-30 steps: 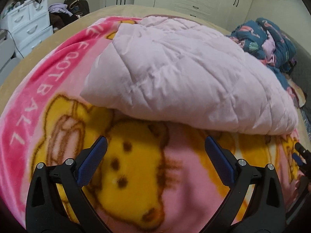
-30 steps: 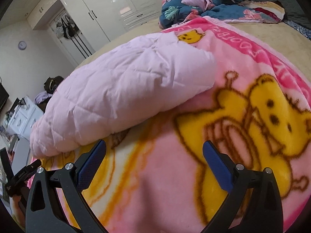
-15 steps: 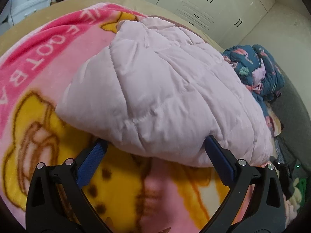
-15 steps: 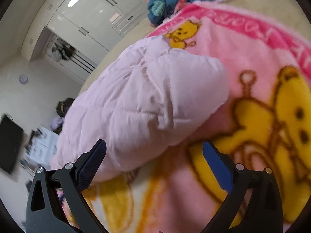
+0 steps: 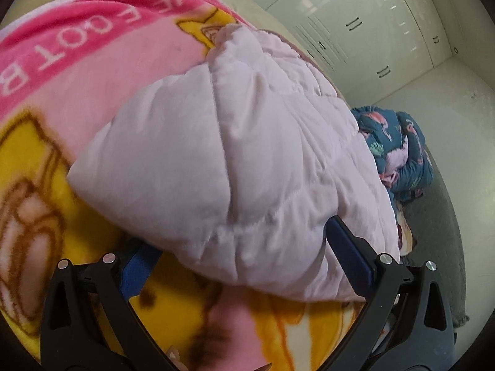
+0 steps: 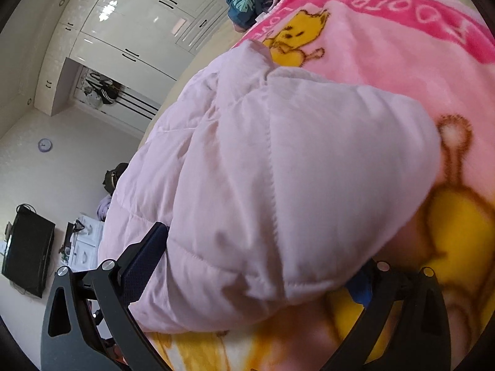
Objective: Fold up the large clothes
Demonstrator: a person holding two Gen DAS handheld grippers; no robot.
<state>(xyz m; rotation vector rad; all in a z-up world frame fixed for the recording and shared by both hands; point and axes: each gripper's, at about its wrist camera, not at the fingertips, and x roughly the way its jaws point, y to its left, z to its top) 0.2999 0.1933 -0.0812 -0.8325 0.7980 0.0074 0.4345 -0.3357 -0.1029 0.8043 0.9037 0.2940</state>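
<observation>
Surroundings: glossy white wardrobe doors (image 5: 365,27); crumpled dark-blue patterned bedding (image 5: 399,151); black flat screen (image 6: 27,253); round wall clock (image 6: 45,145).
Item: pale-pink quilted padded garment (image 5: 247,154), folded in a bulky bundle on a pink-and-yellow cartoon fleece blanket (image 5: 62,71), long axis running between the two grippers.
Left gripper (image 5: 244,266), right gripper (image 6: 256,272): jaws spread wide, each straddling the bundle's near edge, one pad tucked beneath.

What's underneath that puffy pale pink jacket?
The pale pink jacket lies on a pink cartoon blanket spread over the bed. Each open claw straddles its near edge. Anything tucked beneath stays hidden.
</observation>
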